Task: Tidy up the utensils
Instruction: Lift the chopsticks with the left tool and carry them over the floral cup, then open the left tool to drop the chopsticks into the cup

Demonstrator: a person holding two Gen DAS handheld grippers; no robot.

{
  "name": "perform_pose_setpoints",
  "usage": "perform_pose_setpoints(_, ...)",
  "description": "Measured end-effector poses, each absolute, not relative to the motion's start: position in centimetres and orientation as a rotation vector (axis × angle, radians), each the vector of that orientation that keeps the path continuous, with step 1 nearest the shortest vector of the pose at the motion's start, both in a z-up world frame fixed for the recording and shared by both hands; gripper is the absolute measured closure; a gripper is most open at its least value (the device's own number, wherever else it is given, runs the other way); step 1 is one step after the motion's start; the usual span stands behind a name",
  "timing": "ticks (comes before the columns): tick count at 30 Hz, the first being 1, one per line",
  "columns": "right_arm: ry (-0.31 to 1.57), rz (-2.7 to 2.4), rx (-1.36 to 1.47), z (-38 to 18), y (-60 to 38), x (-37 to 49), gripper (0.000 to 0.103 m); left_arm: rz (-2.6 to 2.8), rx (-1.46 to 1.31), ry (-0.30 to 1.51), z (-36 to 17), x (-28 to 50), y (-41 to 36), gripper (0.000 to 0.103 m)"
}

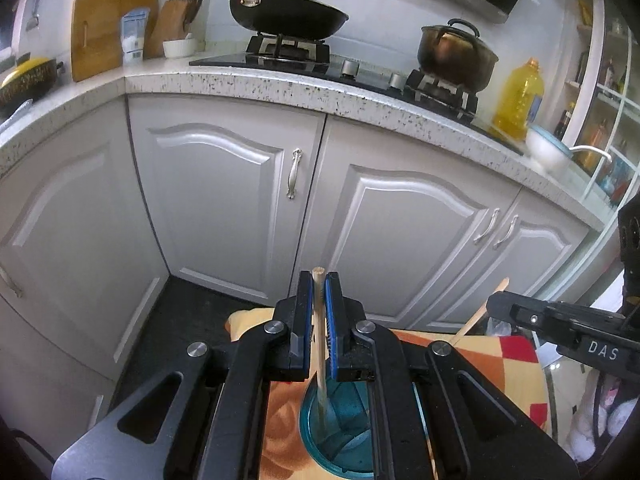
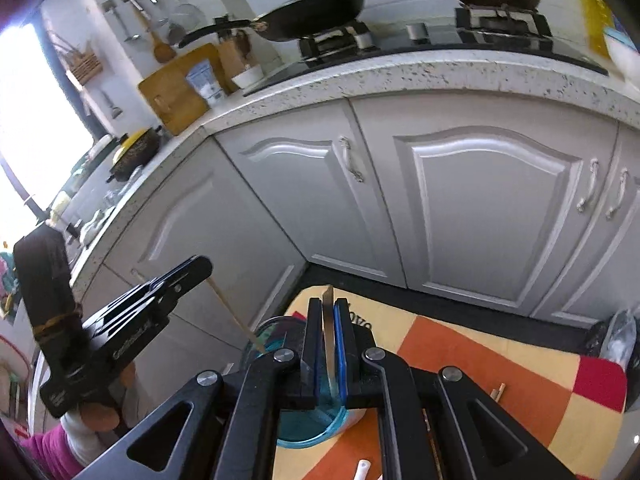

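My left gripper (image 1: 319, 280) is shut on a wooden chopstick (image 1: 320, 332) whose lower end reaches down into a blue translucent cup (image 1: 340, 436). The cup stands on a table with an orange, yellow and red cloth (image 1: 480, 364). My right gripper (image 2: 329, 302) is shut on a thin metal utensil handle (image 2: 329, 332) that runs down into the same cup (image 2: 316, 428). The right gripper shows in the left wrist view (image 1: 496, 300) at right. The left gripper (image 2: 200, 268) with its chopstick (image 2: 236, 316) shows in the right wrist view at left.
White kitchen cabinets (image 1: 224, 200) with a speckled counter (image 1: 280, 84) stand ahead, bearing a stove, black pan (image 1: 288, 12), pot (image 1: 456, 56) and oil bottle (image 1: 518, 100). A small wooden piece (image 2: 498, 392) and a white object (image 2: 362, 470) lie on the cloth (image 2: 480, 360).
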State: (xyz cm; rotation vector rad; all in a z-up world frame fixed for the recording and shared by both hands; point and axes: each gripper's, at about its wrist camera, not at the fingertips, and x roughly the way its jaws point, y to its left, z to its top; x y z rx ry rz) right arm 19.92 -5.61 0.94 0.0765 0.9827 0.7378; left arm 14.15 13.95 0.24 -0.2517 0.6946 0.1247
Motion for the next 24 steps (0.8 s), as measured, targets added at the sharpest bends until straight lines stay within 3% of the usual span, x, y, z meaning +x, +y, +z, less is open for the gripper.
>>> perform_pose_setpoints(2,0.977,0.724,0.075,0.8,-5.7,19.8,0.096,0.121,-0.255,0.708,0.2,14.1,13.9,0.087)
perform_pose_setpoints(3,0.976,0.725,0.074,0.8,-5.7,19.7,0.087,0.119,-0.262,0.712,0.2,14.1,13.9,0.078)
perform_pose_setpoints(4,0.974,0.721,0.073,0.8,-5.9,19.4,0.07,0.116,-0.272,0.71,0.2,13.9,14.0,0.075)
perform_pose_setpoints(5,0.971,0.72,0.077,0.9,-6.0,19.2,0.063,0.115,-0.278,0.708,0.3,13.7,14.0,0.074)
perform_pose_setpoints(17,0.952,0.696,0.01,1.7,-7.0,15.8,0.062,0.118,-0.272,0.698,1.8,11.4,13.4,0.059)
perform_pose_setpoints(24,0.913,0.638,-0.032,2.6,-8.4,13.2,0.062,0.088,-0.252,0.685,2.6,9.2,11.7,0.058)
